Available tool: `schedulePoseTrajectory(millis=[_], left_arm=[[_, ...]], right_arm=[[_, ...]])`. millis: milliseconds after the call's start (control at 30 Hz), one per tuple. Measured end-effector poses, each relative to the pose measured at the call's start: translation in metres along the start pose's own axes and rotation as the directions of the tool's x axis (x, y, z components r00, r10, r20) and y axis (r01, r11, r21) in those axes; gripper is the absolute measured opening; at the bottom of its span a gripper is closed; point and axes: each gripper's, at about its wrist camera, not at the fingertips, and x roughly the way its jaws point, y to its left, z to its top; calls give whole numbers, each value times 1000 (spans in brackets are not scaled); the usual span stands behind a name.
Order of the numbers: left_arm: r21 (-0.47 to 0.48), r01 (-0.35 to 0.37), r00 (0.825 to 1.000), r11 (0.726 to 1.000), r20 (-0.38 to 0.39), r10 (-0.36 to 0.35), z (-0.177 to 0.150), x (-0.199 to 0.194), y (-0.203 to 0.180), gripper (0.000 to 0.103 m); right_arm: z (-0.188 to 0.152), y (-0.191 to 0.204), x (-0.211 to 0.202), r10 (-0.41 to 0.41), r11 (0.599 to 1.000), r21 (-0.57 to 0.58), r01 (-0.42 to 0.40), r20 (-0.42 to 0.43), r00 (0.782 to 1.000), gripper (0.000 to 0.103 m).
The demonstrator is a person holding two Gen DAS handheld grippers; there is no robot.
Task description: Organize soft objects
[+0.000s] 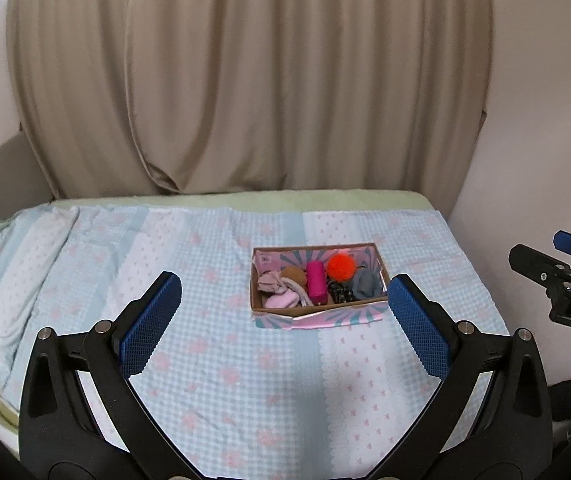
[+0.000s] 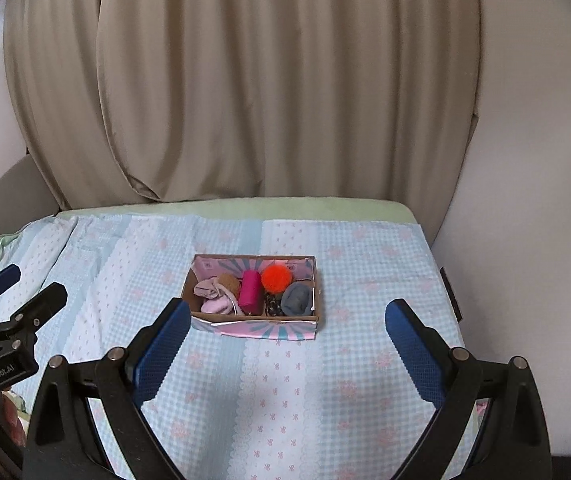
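Observation:
A small cardboard box [image 1: 317, 317] [image 2: 257, 326] sits on the bed. In it lie an orange pom-pom [image 1: 341, 267] [image 2: 276, 278], a magenta roll [image 1: 316, 282] [image 2: 251, 292], a brown ball [image 1: 294, 275] [image 2: 229, 283], pale pink socks [image 1: 281, 294] [image 2: 215, 298], a grey sock [image 1: 365, 285] [image 2: 296, 299] and a dark patterned piece [image 1: 339, 293] [image 2: 272, 307]. My left gripper [image 1: 285, 312] is open and empty, held above the bed short of the box. My right gripper [image 2: 285, 338] is open and empty, also short of the box.
The bed carries a light blue checked cover [image 1: 225, 360] [image 2: 325, 380] over a green sheet [image 2: 285, 206]. Beige curtains [image 1: 265, 80] hang behind. A wall [image 2: 525, 200] stands to the right. The right gripper shows at the left wrist view's right edge [image 1: 565, 276].

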Motion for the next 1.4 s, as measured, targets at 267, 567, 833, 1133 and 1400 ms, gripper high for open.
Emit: schedulePoseTrajectory(millis=[267,567,833,1133,1400], left_arm=[[-5,5,999,1000,43,-5,-6,-23,0,103],[-12,8,998,1000,57,-8,-6,-28,3,103],[-18,3,998,1000,67,-2,-4,-31,5,103],[-15,2,998,1000,69,-1,-3,-31,5,103],[-16,0,998,1000,69,2,-3,-31,4,103]], right_arm=[[-5,2,-16,-10,1000,-1,10,44,999,97],[-5,2,-23,-15,1000,8,15,56,998,97],[-5,1,-24,-15,1000,10,14,60,998,97],[-4,2,-23,-14,1000,14,13,54,998,97],[-3,2,-24,-14,1000,16,13,55,998,97]])
